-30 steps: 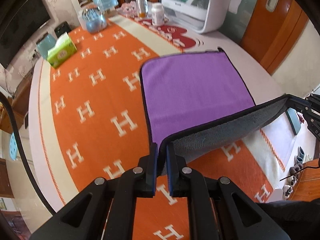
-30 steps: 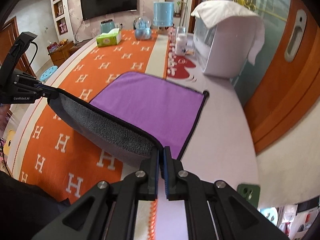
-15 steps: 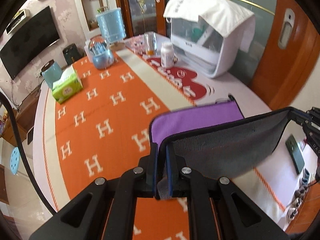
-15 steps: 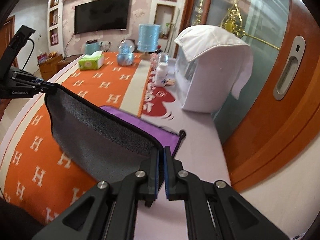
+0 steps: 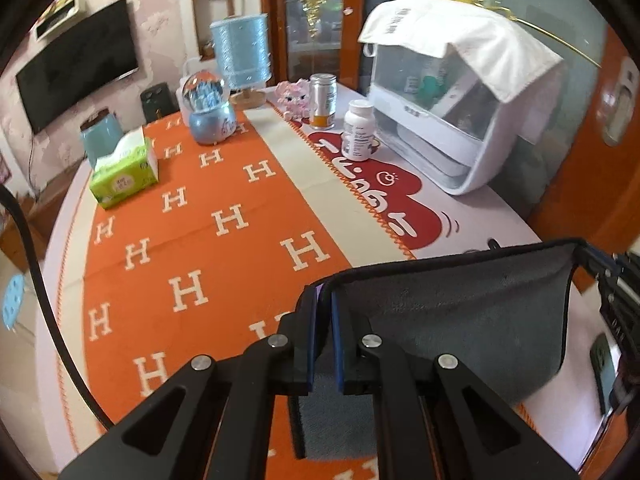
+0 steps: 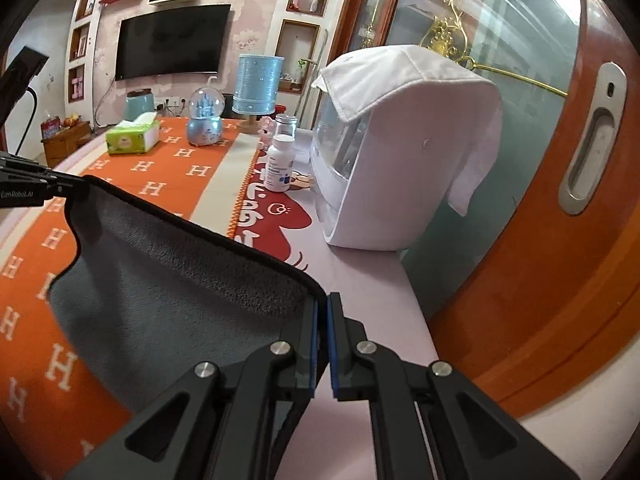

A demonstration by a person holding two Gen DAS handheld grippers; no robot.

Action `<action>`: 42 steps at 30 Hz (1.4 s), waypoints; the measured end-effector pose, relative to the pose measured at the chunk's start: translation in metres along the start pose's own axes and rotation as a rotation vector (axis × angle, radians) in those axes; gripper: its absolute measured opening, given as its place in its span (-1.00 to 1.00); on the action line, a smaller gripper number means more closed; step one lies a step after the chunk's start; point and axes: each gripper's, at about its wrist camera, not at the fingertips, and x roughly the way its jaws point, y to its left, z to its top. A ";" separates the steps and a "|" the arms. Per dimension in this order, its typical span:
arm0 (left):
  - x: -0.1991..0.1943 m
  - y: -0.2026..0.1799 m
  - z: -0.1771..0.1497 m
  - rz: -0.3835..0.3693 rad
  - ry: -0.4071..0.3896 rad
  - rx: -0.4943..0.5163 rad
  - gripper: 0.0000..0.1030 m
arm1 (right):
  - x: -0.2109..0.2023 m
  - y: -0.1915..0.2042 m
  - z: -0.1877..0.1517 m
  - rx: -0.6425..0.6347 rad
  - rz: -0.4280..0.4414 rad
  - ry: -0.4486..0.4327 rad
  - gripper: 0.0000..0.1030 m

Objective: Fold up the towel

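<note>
The towel (image 5: pixel 460 320) is purple on one face and grey on the other, with a black hem. Only its grey face shows now, hanging in front of both cameras; it also shows in the right wrist view (image 6: pixel 168 280). My left gripper (image 5: pixel 326 312) is shut on one top corner. My right gripper (image 6: pixel 323 320) is shut on the other top corner. The hem is stretched between them above the table. The right gripper shows at the far right of the left wrist view (image 5: pixel 612 276), the left gripper at the far left of the right wrist view (image 6: pixel 36 188).
The table has an orange H-patterned runner (image 5: pixel 200 240). At its far end stand a green tissue box (image 5: pixel 124 172), a snow globe (image 5: pixel 208 108), a blue lamp (image 5: pixel 240 56), a white pill bottle (image 5: pixel 358 130), a can (image 5: pixel 323 100) and a cloth-draped white appliance (image 5: pixel 452 108). An orange door (image 6: pixel 580 200) is at the right.
Both grippers have carried the held edge up and away over the towel. The purple face, broad a second ago, is now hidden behind the grey underside.
</note>
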 end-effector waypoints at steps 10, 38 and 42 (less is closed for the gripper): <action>0.055 0.007 0.002 0.021 0.075 -0.087 -0.87 | 0.052 0.001 -0.008 0.010 -0.001 0.053 -0.82; 0.032 0.025 0.001 0.116 0.127 -0.301 0.29 | 0.072 -0.005 0.006 0.088 0.146 0.095 0.37; 0.004 0.033 -0.009 0.122 0.109 -0.335 0.30 | 0.059 -0.001 0.010 0.090 0.170 0.083 0.45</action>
